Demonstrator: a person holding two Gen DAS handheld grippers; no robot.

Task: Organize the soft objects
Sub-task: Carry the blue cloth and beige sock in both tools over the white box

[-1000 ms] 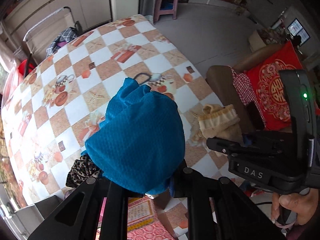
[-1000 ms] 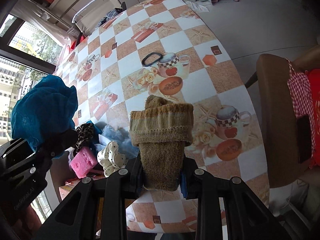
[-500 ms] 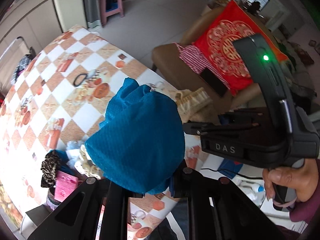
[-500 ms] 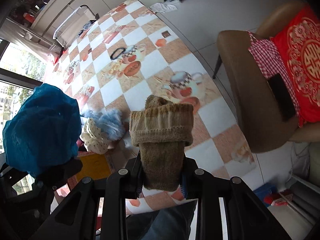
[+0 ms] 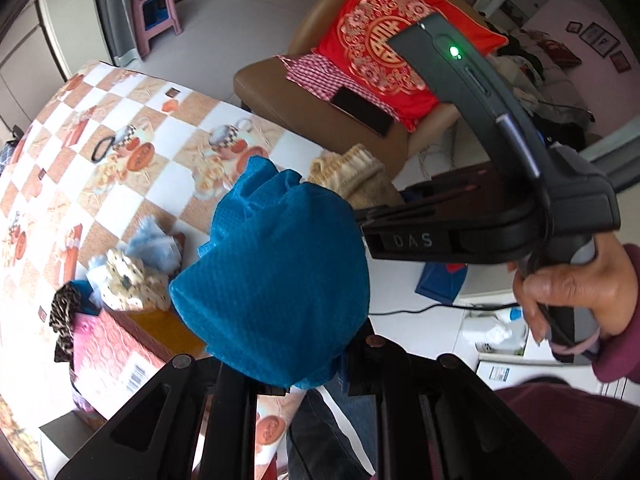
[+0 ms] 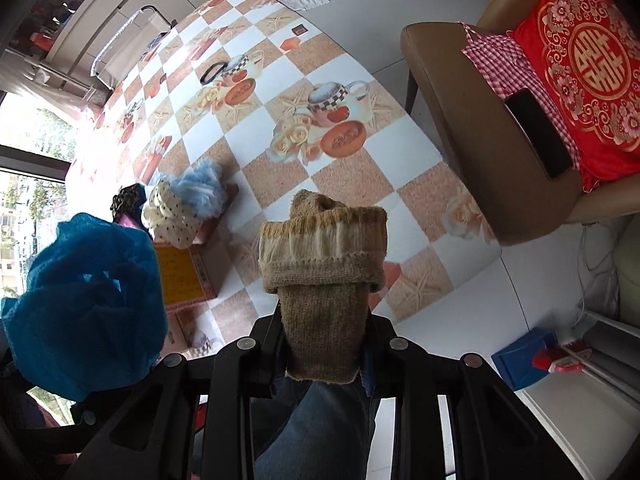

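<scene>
Above the checkered table (image 5: 132,184), near its edge, a blue cloth (image 5: 276,284) is clamped in the left gripper (image 5: 316,360)

Over the same table (image 6: 280,128) edge, a tan knitted sock (image 6: 324,292) is gripped by the right gripper (image 6: 324,356), beside the box (image 6: 180,276) of soft items

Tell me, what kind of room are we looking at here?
Most likely a home's living or dining room: a table under a checked teacup-print cloth, a brown armchair with a red cushion, and a plastic stool on the tiled floor.
</scene>
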